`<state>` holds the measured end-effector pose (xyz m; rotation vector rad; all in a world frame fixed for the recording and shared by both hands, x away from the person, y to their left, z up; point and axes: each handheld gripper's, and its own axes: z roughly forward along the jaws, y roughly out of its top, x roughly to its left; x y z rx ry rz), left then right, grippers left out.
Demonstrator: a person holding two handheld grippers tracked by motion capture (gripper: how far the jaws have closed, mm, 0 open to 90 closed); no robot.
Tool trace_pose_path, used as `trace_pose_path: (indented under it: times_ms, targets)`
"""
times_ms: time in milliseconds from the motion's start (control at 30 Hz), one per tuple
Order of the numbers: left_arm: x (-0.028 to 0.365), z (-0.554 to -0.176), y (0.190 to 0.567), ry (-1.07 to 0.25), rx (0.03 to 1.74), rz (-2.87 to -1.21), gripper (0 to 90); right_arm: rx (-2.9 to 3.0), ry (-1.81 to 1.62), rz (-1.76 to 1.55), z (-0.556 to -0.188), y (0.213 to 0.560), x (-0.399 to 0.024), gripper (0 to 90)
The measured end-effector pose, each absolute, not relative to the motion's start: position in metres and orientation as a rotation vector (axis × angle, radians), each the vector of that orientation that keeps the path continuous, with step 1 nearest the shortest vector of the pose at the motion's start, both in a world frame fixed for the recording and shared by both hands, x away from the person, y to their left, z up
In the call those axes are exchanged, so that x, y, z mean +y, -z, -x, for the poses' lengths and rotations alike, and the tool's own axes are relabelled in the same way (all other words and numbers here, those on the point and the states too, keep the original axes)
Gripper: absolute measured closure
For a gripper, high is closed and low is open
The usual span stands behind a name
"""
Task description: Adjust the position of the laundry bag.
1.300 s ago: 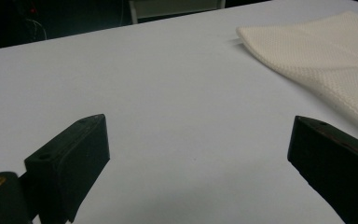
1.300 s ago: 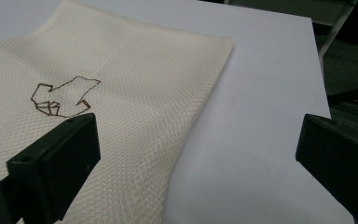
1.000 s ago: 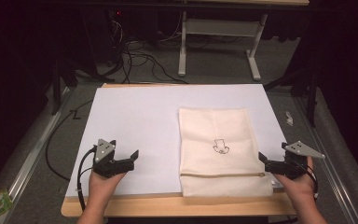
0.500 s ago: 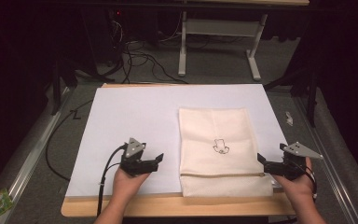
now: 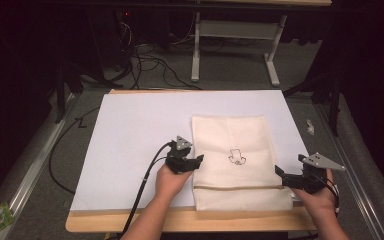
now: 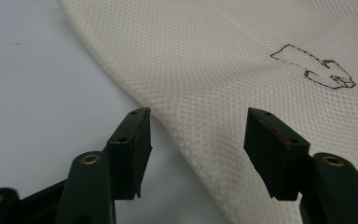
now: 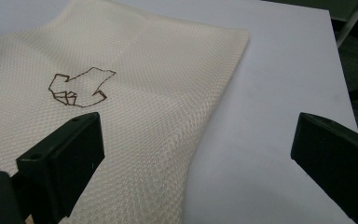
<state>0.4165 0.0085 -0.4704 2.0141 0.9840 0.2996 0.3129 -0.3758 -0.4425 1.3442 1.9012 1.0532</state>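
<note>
Left gripper (image 5: pixel 198 159) sits at the left edge of a cream mesh cloth (image 5: pixel 232 142), its jaws spread wide with nothing between them but the cloth's border; in the left gripper view (image 6: pixel 196 140) one jaw stands over the white sheet (image 6: pixel 37 84) and the other over the weave. Right gripper (image 5: pixel 279 172) rests at the cloth's right edge near the front, jaws likewise wide apart and empty; in the right gripper view (image 7: pixel 196 158) one jaw is over the cloth (image 7: pixel 135 93) and the other over the white sheet (image 7: pixel 279 70).

The cloth lies flat on the white sheet (image 5: pixel 130 135) that covers the bench (image 5: pixel 180 220), right of centre, its long side running away from the person. A small dark outline figure (image 5: pixel 237 157) is stitched near its middle, and a brownish seam (image 5: pixel 235 188) crosses it near the front end. A black cable (image 5: pixel 145 190) trails from the left gripper back along the person's forearm.
</note>
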Motion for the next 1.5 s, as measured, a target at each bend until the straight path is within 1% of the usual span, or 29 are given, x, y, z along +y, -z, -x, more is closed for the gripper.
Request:
trace_pose_path:
  times_ms: [100, 200, 233, 267, 300, 367, 400, 500, 700, 733, 767, 867, 933, 1067, 1133, 1167, 1200, 1233, 1267, 1300, 1333, 1367, 1400, 1433, 1467, 1500]
  targets:
    - [-0.005, -0.420, 0.476, -0.287, 0.986, -2.049, 49.1, 1.897, -1.061, -1.346, -0.313, 0.442, -0.378, 3.3]
    - [-0.010, -0.420, 0.480, -0.341, 0.981, -2.076, 70.2, 1.899, -1.068, -1.347, -0.312, 0.442, -0.378, 3.9]
    - [-0.010, -0.420, 0.480, -0.341, 0.981, -2.076, 76.1, 1.901, -1.069, -1.345, -0.313, 0.442, -0.377, 4.1]
    - [-0.006, -0.420, 0.480, -0.333, 0.968, -2.076, 84.4, 1.903, -1.067, -1.342, -0.313, 0.442, -0.377, 4.3]
    - [-0.006, -0.420, 0.480, -0.333, 0.968, -2.076, 86.8, 1.903, -1.067, -1.342, -0.313, 0.442, -0.377, 4.3]
    - [-0.003, -0.422, 0.479, -0.338, 0.975, -2.078, 88.0, 1.910, -1.068, -1.338, -0.312, 0.442, -0.375, 4.7]
    - [0.001, -0.422, 0.478, -0.370, 0.988, -2.076, 88.3, 1.914, -1.065, -1.338, -0.312, 0.442, -0.375, 4.8]
    - [0.008, -0.425, 0.479, -0.357, 1.013, -2.062, 88.4, 1.918, -1.062, -1.329, -0.313, 0.442, -0.375, 5.0]
    - [0.033, -0.431, 0.478, -0.422, 1.076, -2.049, 88.5, 1.930, -1.057, -1.337, -0.313, 0.444, -0.374, 5.7]
    - [0.043, -0.433, 0.477, -0.441, 1.102, -2.041, 88.5, 1.935, -1.056, -1.337, -0.313, 0.445, -0.373, 5.9]
    - [0.043, -0.433, 0.477, -0.441, 1.102, -2.041, 88.5, 1.935, -1.056, -1.337, -0.313, 0.445, -0.373, 5.9]
    - [0.062, -0.436, 0.477, -0.458, 1.135, -2.031, 88.5, 1.945, -1.050, -1.334, -0.314, 0.446, -0.371, 6.1]
    - [0.065, -0.436, 0.477, -0.465, 1.142, -2.027, 88.5, 1.947, -1.048, -1.335, -0.314, 0.446, -0.371, 6.1]
    - [0.086, -0.436, 0.479, -0.494, 1.161, -2.021, 88.1, 1.951, -1.052, -1.325, -0.313, 0.446, -0.370, 6.8]
    - [0.089, -0.436, 0.479, -0.500, 1.158, -2.020, 87.9, 1.953, -1.054, -1.326, -0.313, 0.447, -0.370, 7.0]
    - [0.091, -0.437, 0.479, -0.508, 1.157, -2.020, 87.2, 1.957, -1.063, -1.325, -0.314, 0.447, -0.370, 8.7]
    - [0.091, -0.437, 0.479, -0.508, 1.157, -2.020, 86.0, 1.959, -1.070, -1.330, -0.314, 0.447, -0.369, 9.3]
    - [0.090, -0.436, 0.478, -0.525, 1.157, -2.016, 82.9, 1.959, -1.076, -1.332, -0.314, 0.447, -0.369, 10.1]
    - [0.090, -0.436, 0.478, -0.525, 1.157, -2.016, 77.2, 1.960, -1.083, -1.336, -0.313, 0.447, -0.369, 11.2]
    - [0.091, -0.435, 0.477, -0.531, 1.157, -2.016, 69.2, 1.959, -1.096, -1.333, -0.313, 0.447, -0.368, 13.0]
    - [0.091, -0.433, 0.475, -0.538, 1.155, -2.016, 69.2, 1.959, -1.096, -1.333, -0.313, 0.447, -0.368, 13.0]
    - [0.092, -0.430, 0.473, -0.552, 1.151, -2.015, 61.7, 1.962, -1.113, -1.335, -0.312, 0.446, -0.368, 15.0]
    - [0.095, -0.424, 0.468, -0.576, 1.136, -1.999, 56.4, 1.966, -1.128, -1.331, -0.312, 0.446, -0.367, 16.5]
    - [0.098, -0.419, 0.465, -0.589, 1.126, -1.984, 52.6, 1.987, -1.143, -1.337, -0.311, 0.445, -0.366, 21.1]
    - [0.103, -0.410, 0.461, -0.592, 1.113, -1.958, 50.5, 2.009, -1.152, -1.328, -0.311, 0.446, -0.365, 24.9]
    - [0.107, -0.403, 0.459, -0.575, 1.105, -1.942, 48.1, 2.033, -1.160, -1.324, -0.310, 0.446, -0.363, 27.4]
